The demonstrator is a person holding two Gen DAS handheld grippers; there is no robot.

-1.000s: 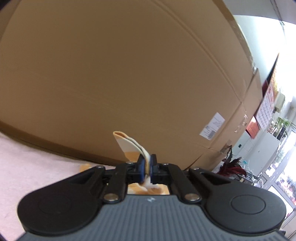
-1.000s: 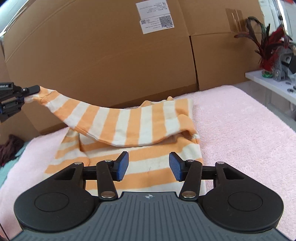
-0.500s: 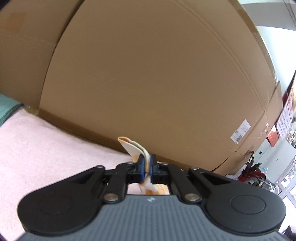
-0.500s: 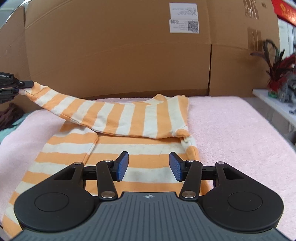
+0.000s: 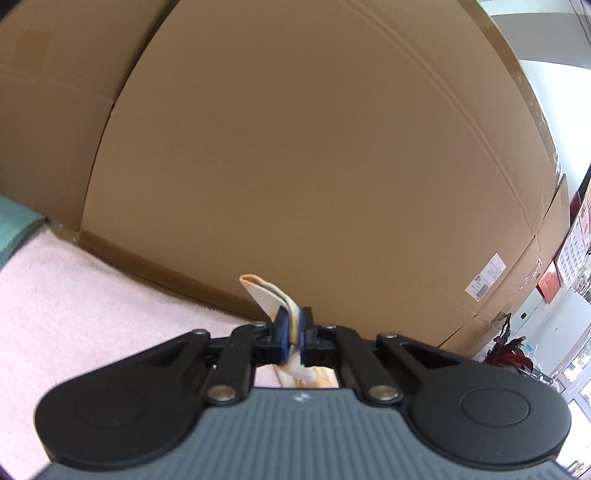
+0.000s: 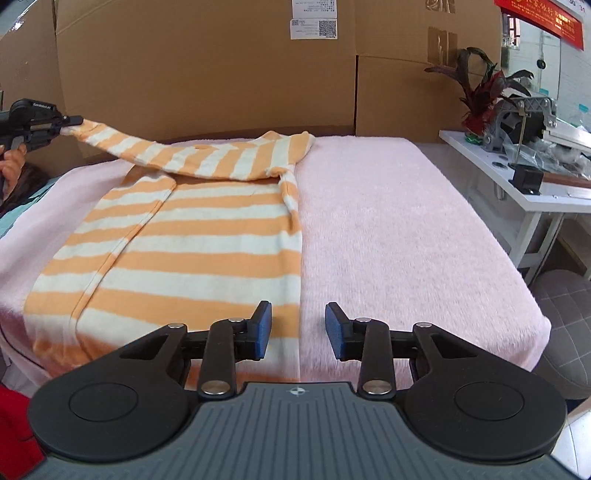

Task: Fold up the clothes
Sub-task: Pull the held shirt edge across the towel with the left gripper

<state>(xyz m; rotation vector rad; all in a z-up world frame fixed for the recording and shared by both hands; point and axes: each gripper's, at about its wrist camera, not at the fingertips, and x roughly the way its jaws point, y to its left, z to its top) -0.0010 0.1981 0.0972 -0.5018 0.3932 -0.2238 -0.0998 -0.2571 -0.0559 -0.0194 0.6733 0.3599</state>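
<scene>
Orange and white stripes cover the shirt (image 6: 192,236), which lies flat on the pink blanket (image 6: 388,221). At far left, the left gripper (image 6: 75,120) pinches the sleeve end (image 5: 266,295) tight and holds it up. The shirt runs long, away from the right gripper (image 6: 298,328). Its right edge sits just below those closing, empty jaws.

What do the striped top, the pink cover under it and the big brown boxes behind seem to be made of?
Striped top: probably a soft cotton knit, matte; it drapes limply and shows stitched seams. Pink cover: looks like plush fleece or terry, with a fuzzy, matte nap. Boxes: corrugated cardboard, plain brown and dull, with creased flaps and a printed paper label.
</scene>
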